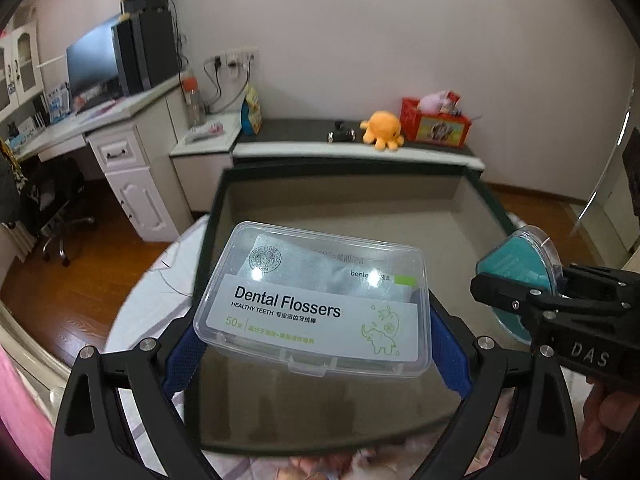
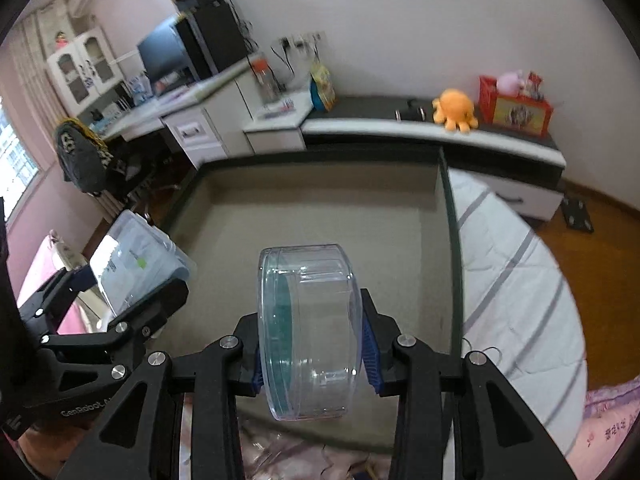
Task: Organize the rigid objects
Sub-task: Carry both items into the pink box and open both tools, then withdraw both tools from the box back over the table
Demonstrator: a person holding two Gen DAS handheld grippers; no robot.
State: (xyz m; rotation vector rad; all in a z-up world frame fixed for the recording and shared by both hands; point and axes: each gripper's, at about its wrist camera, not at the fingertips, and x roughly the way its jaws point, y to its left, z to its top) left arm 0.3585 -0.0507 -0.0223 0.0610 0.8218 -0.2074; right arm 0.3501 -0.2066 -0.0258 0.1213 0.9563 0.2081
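My left claw [image 1: 312, 344] is clamped on the clear dental flossers box [image 1: 316, 300], its blue pads [image 1: 182, 356] pressing the two short ends, label facing up. I have it held above the near part of the dark-rimmed storage box [image 1: 212, 216], which sits on the bed [image 2: 516, 280]. My right claw [image 2: 312, 344] grips a round transparent container [image 2: 308, 332] on edge, teal contents showing on its left face; it hangs over the same storage box, toward the near right side. From the left camera that container appears just beside the flossers box, though I can't tell if they touch.
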